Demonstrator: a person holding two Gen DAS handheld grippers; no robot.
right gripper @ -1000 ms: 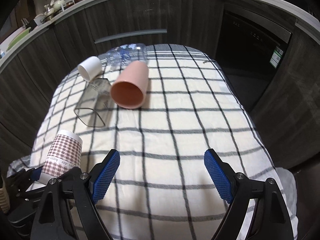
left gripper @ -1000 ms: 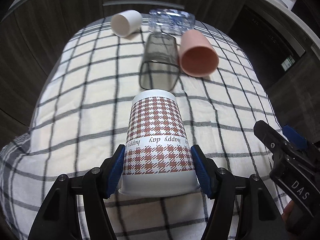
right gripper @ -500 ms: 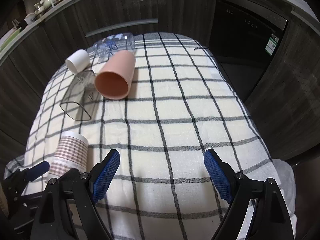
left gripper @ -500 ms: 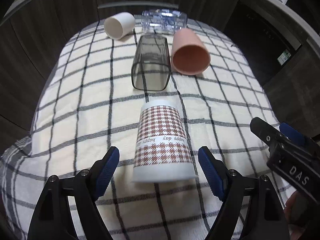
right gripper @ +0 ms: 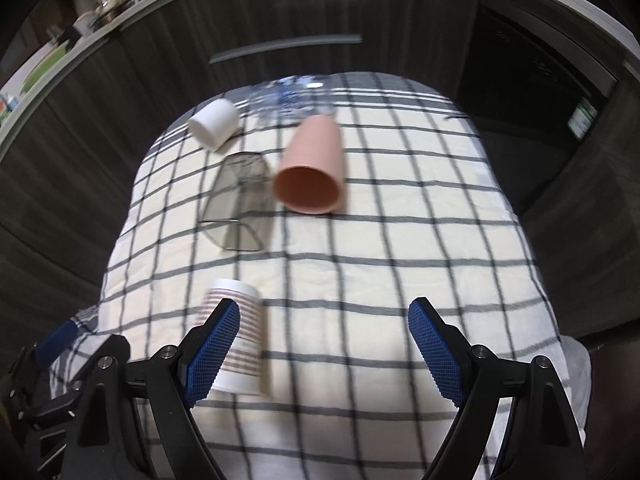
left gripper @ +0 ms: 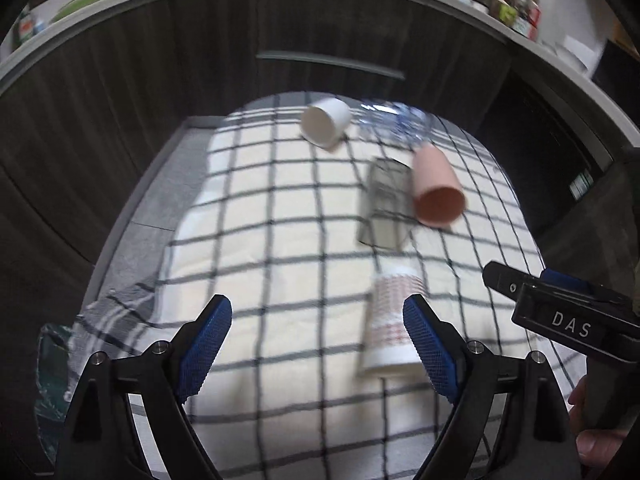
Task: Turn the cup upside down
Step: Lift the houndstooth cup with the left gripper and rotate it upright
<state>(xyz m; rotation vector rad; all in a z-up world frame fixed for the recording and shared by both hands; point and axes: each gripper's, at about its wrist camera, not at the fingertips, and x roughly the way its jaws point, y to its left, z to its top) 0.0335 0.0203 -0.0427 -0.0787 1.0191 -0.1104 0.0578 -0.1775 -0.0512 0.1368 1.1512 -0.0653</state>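
Note:
A houndstooth paper cup (left gripper: 390,322) stands upside down on the checked cloth, rim down; it also shows in the right wrist view (right gripper: 236,340). My left gripper (left gripper: 318,346) is open and empty, pulled back and to the left of the cup. My right gripper (right gripper: 324,354) is open and empty, with its left finger in front of the cup. A pink cup (right gripper: 310,166), a clear grey tumbler (right gripper: 238,206) and a white cup (right gripper: 214,124) lie on their sides farther back.
A clear plastic bottle (right gripper: 290,94) lies at the far edge of the cloth (right gripper: 400,240). Dark cabinet fronts surround the table. The right gripper shows in the left wrist view (left gripper: 560,312) at the right.
My left gripper opened, let go of the houndstooth cup and drew back and left. The cup stays standing rim down. The right gripper shifted slightly left.

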